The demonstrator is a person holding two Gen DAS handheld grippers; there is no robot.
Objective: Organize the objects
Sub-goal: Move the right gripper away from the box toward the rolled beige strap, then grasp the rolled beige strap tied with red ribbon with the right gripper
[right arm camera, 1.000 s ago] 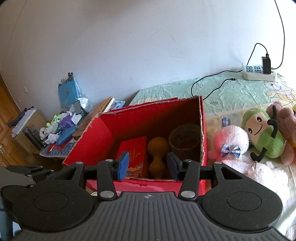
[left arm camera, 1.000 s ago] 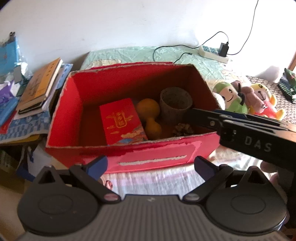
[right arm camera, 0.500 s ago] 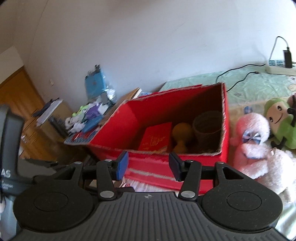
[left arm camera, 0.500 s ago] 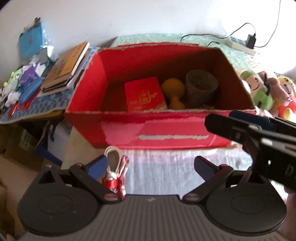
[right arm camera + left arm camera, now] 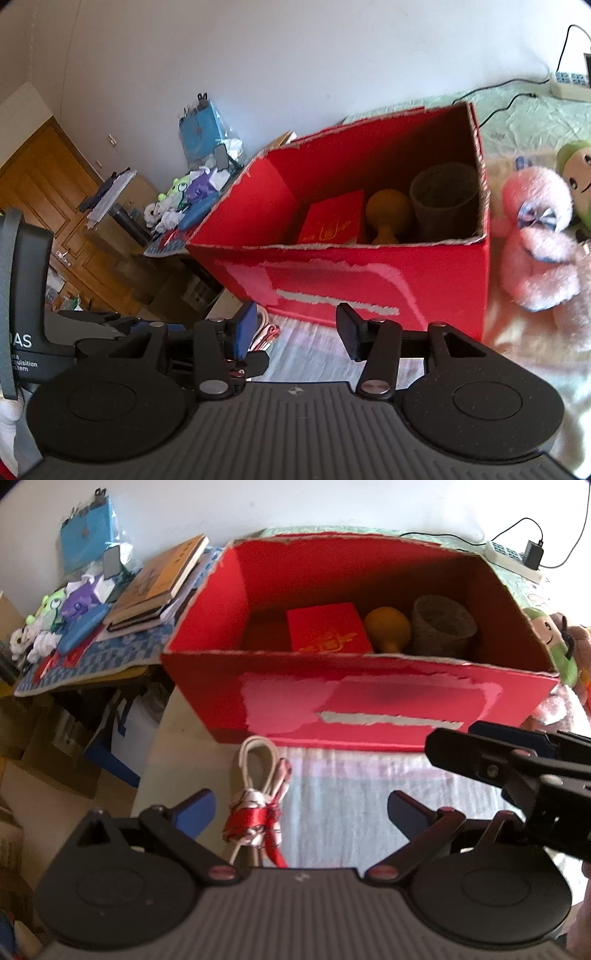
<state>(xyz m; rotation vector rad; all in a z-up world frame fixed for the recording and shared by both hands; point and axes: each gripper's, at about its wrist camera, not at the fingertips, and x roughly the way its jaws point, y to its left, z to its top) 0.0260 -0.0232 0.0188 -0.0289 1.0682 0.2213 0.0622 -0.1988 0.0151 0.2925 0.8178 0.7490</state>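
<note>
A red cardboard box (image 5: 369,701) stands open on the striped bed cover, holding a red gift packet (image 5: 327,631), an orange gourd (image 5: 388,631) and a grey pot (image 5: 441,626). In front of it lies a white cord bundle tied with red ribbon (image 5: 255,812), close to the left finger of my left gripper (image 5: 301,808), which is open and pointing steeply down. My right gripper (image 5: 295,325) is open and empty, facing the box (image 5: 369,280); the cord bundle (image 5: 266,332) shows just past its left finger. The right gripper (image 5: 498,764) also reaches in from the right in the left wrist view.
A stack of books (image 5: 162,579) and small toys lie on a cluttered side table left of the box. A pink plush (image 5: 535,236) and a green plush (image 5: 557,646) sit right of it. A power strip (image 5: 513,555) lies behind; a wooden door (image 5: 44,184) is far left.
Both grippers have tipped downward and sunk, so the box sits higher in view. The cord bundle has come into sight in front of the left gripper. Both stay open.
</note>
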